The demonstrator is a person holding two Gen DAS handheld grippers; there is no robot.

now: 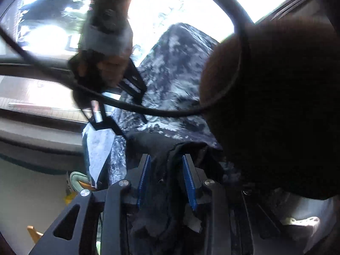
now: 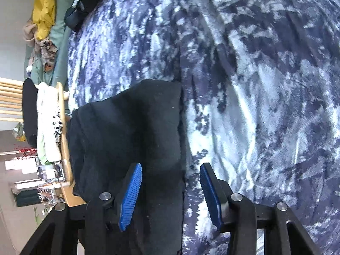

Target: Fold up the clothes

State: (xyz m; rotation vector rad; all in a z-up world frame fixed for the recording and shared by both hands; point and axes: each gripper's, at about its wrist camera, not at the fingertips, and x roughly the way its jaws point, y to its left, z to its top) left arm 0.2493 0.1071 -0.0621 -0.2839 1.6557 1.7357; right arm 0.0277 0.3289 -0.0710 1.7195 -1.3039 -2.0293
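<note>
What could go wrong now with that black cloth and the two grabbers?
The right gripper has its blue fingers apart, with the black cloth between them but not pinched, so it may slip off the patterned fabric. The left gripper is also open around dark cloth, so the fold might fall apart. A black cable loops close by and might snag.

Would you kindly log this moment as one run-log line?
left gripper: open around black garment | right gripper: open | patterned fabric: beneath
</note>
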